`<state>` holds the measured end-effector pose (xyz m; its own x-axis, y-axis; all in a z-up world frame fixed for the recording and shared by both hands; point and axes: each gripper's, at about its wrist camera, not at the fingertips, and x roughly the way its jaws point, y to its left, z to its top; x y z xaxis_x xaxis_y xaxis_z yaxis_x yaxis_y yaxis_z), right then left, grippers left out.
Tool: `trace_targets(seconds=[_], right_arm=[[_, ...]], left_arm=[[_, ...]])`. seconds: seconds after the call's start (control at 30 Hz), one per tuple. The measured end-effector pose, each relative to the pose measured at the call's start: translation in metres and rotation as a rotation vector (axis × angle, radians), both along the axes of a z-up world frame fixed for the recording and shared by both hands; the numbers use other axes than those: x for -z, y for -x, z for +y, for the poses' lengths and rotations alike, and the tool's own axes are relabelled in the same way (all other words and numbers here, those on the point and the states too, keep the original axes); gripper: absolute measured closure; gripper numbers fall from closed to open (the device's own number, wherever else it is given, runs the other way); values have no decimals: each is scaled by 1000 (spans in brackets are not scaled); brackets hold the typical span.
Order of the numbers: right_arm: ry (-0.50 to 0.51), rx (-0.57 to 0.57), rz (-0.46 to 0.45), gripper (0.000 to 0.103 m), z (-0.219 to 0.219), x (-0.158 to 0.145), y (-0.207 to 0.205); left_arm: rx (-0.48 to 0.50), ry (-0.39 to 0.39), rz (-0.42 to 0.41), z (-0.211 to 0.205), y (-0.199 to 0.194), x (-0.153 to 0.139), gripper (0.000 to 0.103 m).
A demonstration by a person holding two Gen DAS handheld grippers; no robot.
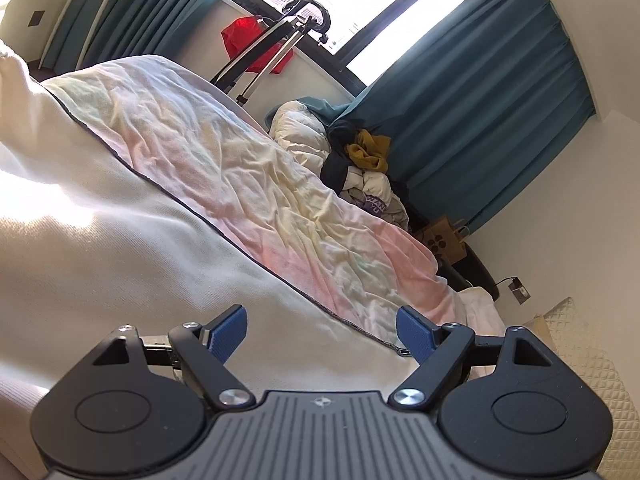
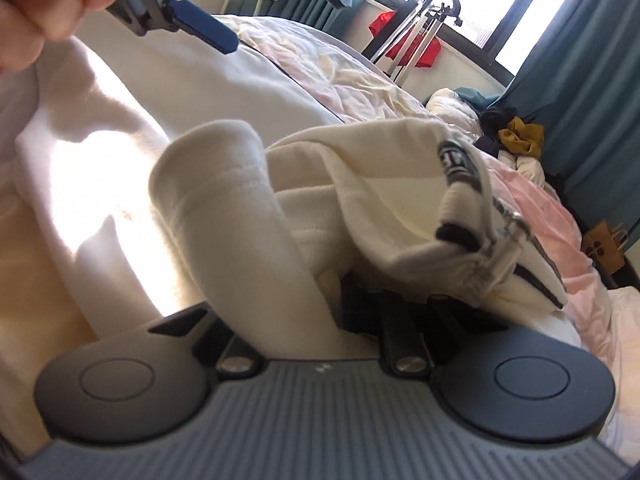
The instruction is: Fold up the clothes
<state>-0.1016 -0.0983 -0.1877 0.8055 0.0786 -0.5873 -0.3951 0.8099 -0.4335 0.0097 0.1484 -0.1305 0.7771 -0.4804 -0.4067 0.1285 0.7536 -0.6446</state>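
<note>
The right gripper pinches bunched cream garment, which hides its fingers; the left gripper hangs spread above the bed.

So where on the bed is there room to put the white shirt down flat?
The pastel sheet is free from the cream garment's dark edge across to the bed's far side. Past that edge it is crowded: a clothes heap fills the corner by the teal curtain, with a tripod beside the bed.
</note>
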Motion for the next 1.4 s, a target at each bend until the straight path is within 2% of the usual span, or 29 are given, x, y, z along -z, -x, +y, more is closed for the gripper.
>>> trace_targets(seconds=[0.07,0.1,0.13,0.2,0.23,0.33,0.43,0.53,0.63,0.73,0.87,0.97,1.03,1.2,1.37,1.4], right_arm=[[-6,10,-14,82,1,-8,5],[-26,4,-13,74,1,-13,9],[-46,-7,-18,59,1,-18,15],[-77,-28,-42,37,-2,-24,25],[-91,-42,-50,34,0,-27,32],[-131,-83,-75,34,4,-36,52],[-200,-78,-123,34,-3,-50,66],[-373,-2,-155,34,-30,-70,67],[-629,67,-97,34,-65,-81,55],[-732,183,-48,34,-90,-78,31],[-951,228,126,32,-125,-63,-19],[-1012,188,174,32,-129,-64,-47],[-1038,176,192,32,-126,-66,-63],[-1082,206,224,32,-116,-62,-113],[-1141,276,277,32,-111,-32,-158],[-1116,281,257,32,-110,-29,-159]], left_arm=[[15,-8,-2,-2,-1,1,20],[23,-11,-3,-4,-1,2,20],[32,-13,-6,-6,0,2,20],[50,-17,-11,-10,1,3,20],[59,-20,-12,-11,2,3,20],[80,-33,-13,-16,4,4,20],[100,-40,-17,-18,7,5,20],[105,-43,0,-19,10,6,20],[105,-43,25,-20,15,8,20],[123,-75,37,-25,23,7,20],[182,-132,26,-38,34,4,20],[203,-189,20,-48,37,6,20],[191,-197,43,-48,35,11,20],[152,-110,117,-33,19,22,20],[142,-120,163,-33,9,32,20],[143,-121,175,-34,7,35,20]])
